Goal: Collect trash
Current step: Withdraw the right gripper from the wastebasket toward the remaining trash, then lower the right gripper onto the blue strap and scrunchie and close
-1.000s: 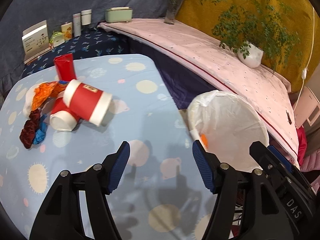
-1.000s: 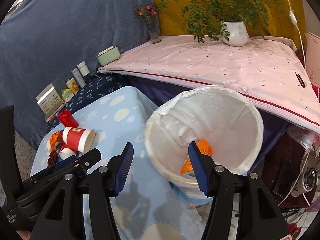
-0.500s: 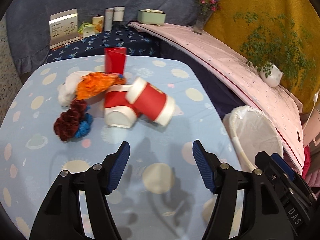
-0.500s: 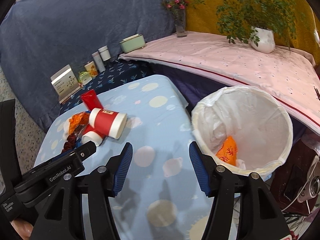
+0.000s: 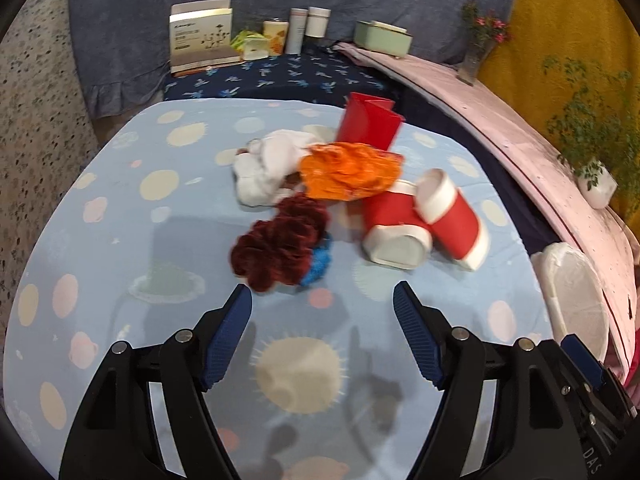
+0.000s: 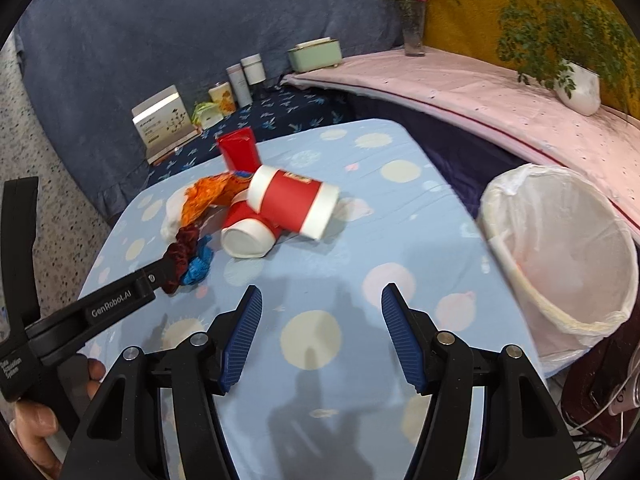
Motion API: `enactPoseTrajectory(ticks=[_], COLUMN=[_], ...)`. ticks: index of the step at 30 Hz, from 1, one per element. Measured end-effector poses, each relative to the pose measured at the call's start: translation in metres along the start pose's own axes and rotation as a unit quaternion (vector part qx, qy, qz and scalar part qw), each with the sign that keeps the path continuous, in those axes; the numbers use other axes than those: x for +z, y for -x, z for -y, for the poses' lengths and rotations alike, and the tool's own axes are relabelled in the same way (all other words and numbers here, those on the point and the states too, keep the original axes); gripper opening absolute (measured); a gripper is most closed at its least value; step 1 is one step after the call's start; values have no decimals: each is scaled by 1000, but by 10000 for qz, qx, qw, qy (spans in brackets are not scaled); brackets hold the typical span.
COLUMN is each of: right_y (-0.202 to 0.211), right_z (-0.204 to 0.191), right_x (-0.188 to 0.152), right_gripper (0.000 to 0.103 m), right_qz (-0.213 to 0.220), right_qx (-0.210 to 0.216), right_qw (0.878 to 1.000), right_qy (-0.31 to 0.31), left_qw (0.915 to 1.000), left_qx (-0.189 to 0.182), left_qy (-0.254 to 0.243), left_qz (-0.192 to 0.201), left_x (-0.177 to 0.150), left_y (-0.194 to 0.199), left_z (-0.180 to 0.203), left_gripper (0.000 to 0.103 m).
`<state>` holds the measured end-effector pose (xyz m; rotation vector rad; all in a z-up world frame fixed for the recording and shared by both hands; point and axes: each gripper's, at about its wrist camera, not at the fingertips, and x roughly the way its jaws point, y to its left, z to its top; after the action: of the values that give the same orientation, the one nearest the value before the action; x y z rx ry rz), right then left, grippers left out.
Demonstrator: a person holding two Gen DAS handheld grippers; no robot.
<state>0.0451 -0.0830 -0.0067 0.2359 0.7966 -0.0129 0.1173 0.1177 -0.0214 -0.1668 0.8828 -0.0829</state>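
A heap of trash lies on the blue dotted table [image 5: 120,240]: two red-and-white paper cups [image 5: 452,220] [image 6: 292,202] on their sides, an orange wrapper [image 5: 348,170], white crumpled paper [image 5: 268,168], a dark red scrunchie [image 5: 280,244] on a blue one [image 5: 318,262], and a red folded carton [image 5: 368,124]. My left gripper [image 5: 322,336] hovers just short of the scrunchies, jaws opening, nothing between them. My right gripper [image 6: 320,332] is open and empty over the table, nearer than the cups. The white-lined bin [image 6: 560,256] stands at the table's right edge.
Behind the table, a dark blue shelf holds a box [image 5: 200,36], jars [image 5: 298,30] and a green container [image 5: 382,38]. A pink-covered ledge [image 6: 500,96] carries a flower vase [image 6: 412,20] and a potted plant [image 6: 576,80]. A hand [image 6: 36,420] holds the left gripper's handle.
Both grippers have swung left, away from the bin and toward the trash heap. The heap now sits straight ahead of the left gripper, whose jaws have widened.
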Motion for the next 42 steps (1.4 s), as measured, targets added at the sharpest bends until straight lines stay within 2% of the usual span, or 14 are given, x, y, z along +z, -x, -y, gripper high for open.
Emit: enactPoseTrajectory(ticks=[6, 13, 16, 18, 20, 25, 29, 34, 38, 42], right_y=[-27, -54, -62, -67, -71, -80, -87, -97, -110, -124], right_z=[-29, -54, -63, -68, -73, -86, -99, -118, -129, -133], right_x=[0, 1, 0, 0, 0, 1, 3, 5, 6, 8], right_gripper=[61, 61, 61, 61, 61, 61, 60, 58, 53, 47], right_qz=[-196, -382, -445, -476, -501, -560, -599, -613, -669, -768], right_qx=[106, 186, 206, 213, 226, 285, 386, 469, 495, 486], right_qw=[9996, 9986, 9981, 9978, 9976, 9968, 9961, 9951, 9945, 9939], right_qy=[175, 302, 368, 398, 422, 491, 527, 615, 638, 617], left_qw=[9997, 9994, 9989, 9981, 9974, 9968, 9966, 9971, 9977, 9965], left_qx=[32, -79, -215, -350, -458, -632, -695, -619, -482, -548], left_qy=[150, 147, 154, 149, 167, 201, 258, 305, 324, 424], left_qz=[-167, -309, -386, -479, -534, -446, -353, -329, -350, -461], left_x=[8, 15, 18, 18, 19, 22, 23, 24, 24, 24], left_y=[-20, -44, -51, -57, -60, -55, -45, -40, -43, -50], left_z=[-28, -38, -41, -44, -46, -55, -66, -79, -91, -99], left_gripper=[74, 74, 64, 50, 42, 23, 1, 1, 1, 1])
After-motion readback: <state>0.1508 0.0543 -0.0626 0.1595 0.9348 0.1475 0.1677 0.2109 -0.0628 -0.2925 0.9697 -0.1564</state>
